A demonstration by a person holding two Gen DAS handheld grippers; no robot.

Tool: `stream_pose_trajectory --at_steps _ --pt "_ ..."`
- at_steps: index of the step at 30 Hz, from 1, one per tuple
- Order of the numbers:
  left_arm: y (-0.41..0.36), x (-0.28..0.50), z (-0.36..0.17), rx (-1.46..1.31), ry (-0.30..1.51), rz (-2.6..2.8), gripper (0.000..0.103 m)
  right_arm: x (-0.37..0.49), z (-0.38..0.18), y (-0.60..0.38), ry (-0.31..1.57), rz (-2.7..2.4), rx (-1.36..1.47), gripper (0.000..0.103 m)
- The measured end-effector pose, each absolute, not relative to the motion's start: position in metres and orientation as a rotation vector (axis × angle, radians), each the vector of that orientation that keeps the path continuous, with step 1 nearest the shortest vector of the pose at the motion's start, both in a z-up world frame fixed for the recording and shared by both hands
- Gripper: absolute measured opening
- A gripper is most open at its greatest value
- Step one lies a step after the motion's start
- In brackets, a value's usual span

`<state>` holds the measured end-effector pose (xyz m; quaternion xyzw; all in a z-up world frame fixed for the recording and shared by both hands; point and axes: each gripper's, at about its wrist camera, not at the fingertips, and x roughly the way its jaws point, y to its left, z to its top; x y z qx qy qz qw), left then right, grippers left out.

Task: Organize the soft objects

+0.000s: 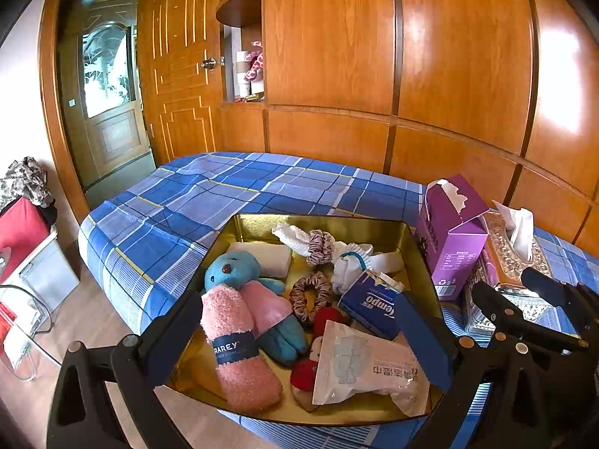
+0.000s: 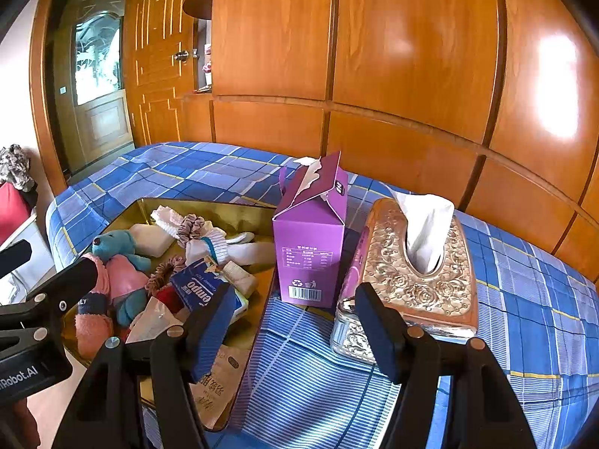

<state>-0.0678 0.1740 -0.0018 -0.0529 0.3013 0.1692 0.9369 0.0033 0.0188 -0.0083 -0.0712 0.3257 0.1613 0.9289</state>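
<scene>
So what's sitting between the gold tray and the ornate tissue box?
The purple carton stands upright on the plaid bedsheet between the gold tray and the ornate tissue box, close beside the box. The right wrist view shows it best.

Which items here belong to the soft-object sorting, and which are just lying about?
Job items:
gold tray
blue plush toy
pink fuzzy sock
scrunchie
Tempo tissue pack
wet wipes packet

Lying about:
purple carton
ornate tissue box
plaid bedsheet
</scene>
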Motion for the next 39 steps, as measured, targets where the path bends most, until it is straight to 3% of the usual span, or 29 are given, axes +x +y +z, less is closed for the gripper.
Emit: stream_pose_trajectory --at_steps 39 --pt "0.1735 -0.0671 -0.0053 -0.097 0.633 0.361 0.103 0.0026 -0.0081 0.0184 0.672 0.336 -0.145 0.067"
